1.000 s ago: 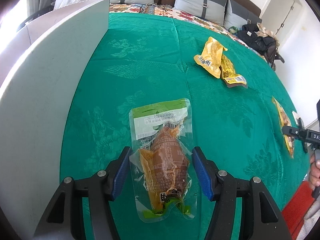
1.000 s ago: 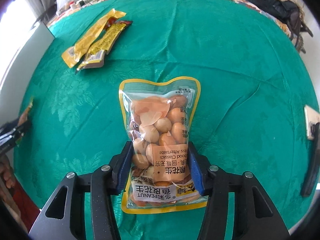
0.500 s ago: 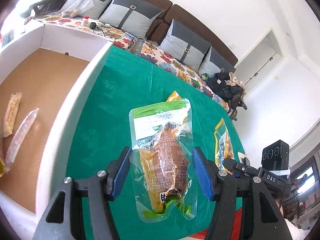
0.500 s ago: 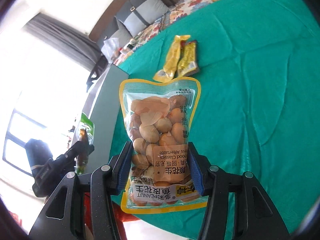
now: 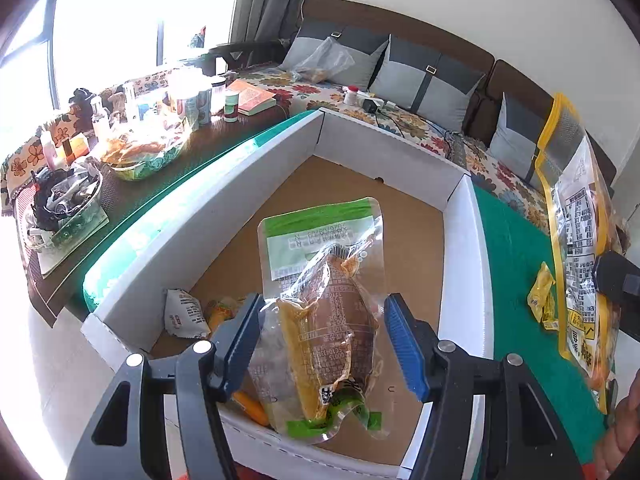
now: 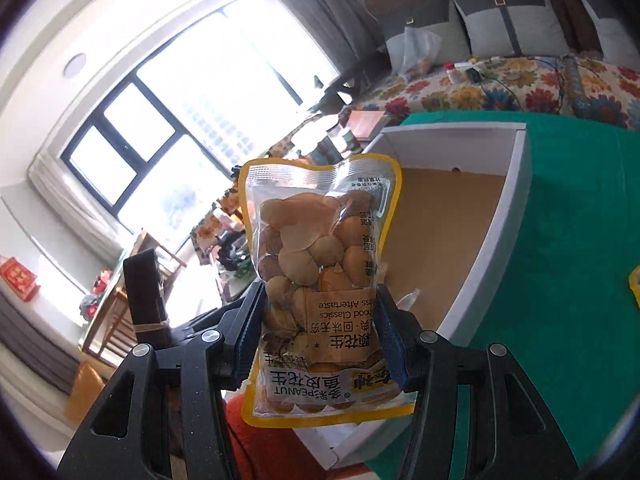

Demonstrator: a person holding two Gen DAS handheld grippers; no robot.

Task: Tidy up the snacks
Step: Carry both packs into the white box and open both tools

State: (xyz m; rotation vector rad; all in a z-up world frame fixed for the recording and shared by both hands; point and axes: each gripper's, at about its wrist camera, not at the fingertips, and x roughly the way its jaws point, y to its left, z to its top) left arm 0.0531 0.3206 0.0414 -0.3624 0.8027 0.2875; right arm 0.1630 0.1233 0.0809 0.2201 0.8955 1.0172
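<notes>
My left gripper [image 5: 323, 312] is shut on a clear pouch with a green top [image 5: 320, 240] and a brown snack inside. It holds the pouch in the air above the brown floor of the white-walled box [image 5: 466, 256]. My right gripper [image 6: 319, 300] is shut on a yellow-edged peanut bag [image 6: 316, 232], raised near the box's [image 6: 508, 216] front corner. In the left wrist view that peanut bag [image 5: 576, 216] hangs at the right, over the green cloth [image 5: 516, 264].
A white packet [image 5: 186, 314] and an orange snack [image 5: 248, 404] lie in the box's near corner. One yellow snack [image 5: 542, 300] lies on the cloth right of the box. A cluttered side table [image 5: 132, 120] stands left of it, a sofa [image 5: 424, 76] behind.
Both grippers rose off the green cloth and swung left to the box, each carrying its packet. The left pouch now hangs over the box's inside.
</notes>
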